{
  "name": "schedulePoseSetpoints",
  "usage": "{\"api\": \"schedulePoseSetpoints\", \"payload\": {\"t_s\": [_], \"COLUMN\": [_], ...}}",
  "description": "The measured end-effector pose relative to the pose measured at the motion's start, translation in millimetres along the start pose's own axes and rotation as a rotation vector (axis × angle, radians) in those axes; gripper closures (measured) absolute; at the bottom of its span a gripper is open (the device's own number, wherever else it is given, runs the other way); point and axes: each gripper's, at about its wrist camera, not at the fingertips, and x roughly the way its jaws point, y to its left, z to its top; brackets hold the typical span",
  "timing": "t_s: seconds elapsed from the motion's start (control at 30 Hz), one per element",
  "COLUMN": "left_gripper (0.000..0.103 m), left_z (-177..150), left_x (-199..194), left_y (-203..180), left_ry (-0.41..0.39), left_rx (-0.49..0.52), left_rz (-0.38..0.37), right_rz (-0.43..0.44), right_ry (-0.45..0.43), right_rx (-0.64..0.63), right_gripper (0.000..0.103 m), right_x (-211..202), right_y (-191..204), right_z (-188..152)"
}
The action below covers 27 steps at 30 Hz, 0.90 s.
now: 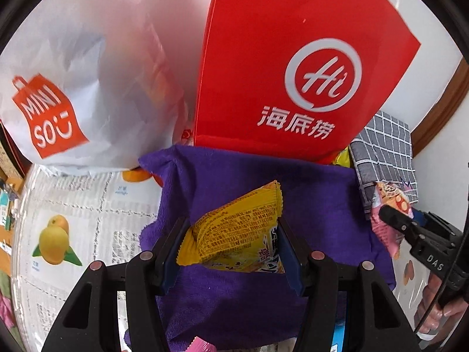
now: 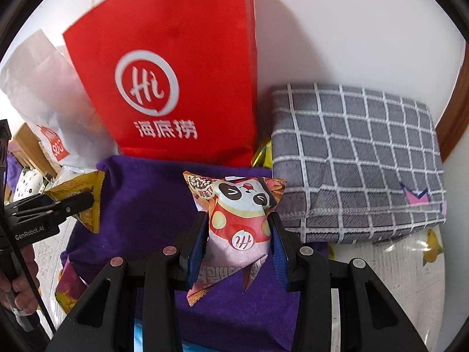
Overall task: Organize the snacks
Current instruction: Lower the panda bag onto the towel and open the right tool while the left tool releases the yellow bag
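My left gripper (image 1: 231,240) is shut on a yellow snack packet (image 1: 234,234), held over a purple cloth (image 1: 316,202). My right gripper (image 2: 239,240) is shut on a pink panda snack packet (image 2: 243,220), also above the purple cloth (image 2: 146,199). In the left wrist view the right gripper (image 1: 390,214) shows at the right edge with the pink packet (image 1: 387,205). In the right wrist view the left gripper (image 2: 79,201) shows at the left with the yellow packet (image 2: 85,196). A red paper bag (image 1: 278,58) stands upright just behind the cloth.
A white Miniso bag (image 1: 88,88) leans left of the red bag (image 2: 181,73). A folded grey checked cloth (image 2: 357,158) lies to the right against the wall. The fruit-print table cover (image 1: 73,205) shows at the left. More snack packets (image 2: 67,290) lie at the lower left.
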Motion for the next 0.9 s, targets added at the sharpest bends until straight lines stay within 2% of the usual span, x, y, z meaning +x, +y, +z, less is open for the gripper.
{"api": "schedulePoseSetpoints", "payload": {"t_s": [0.5,0.77,0.9], "left_gripper": [0.047,0.047,0.046], "left_z": [-8,-8,-7], "left_x": [28,33,32], "left_y": [1,-2,-4], "left_ry": [0.102,0.112,0.098], "left_rx": [0.002,0.001,-0.006], "left_rz": [0.041,0.030,0.006], "right_rz": [-0.030,-0.030,-0.019], "right_ry": [0.133,0.137,0.137], "right_rx": [0.009,-0.007,-0.013], "right_gripper": [0.062,0.062,0.056], "right_x": [48,54,51], "right_y": [-2,1,8], "right_z": [-8,-9,-7]}}
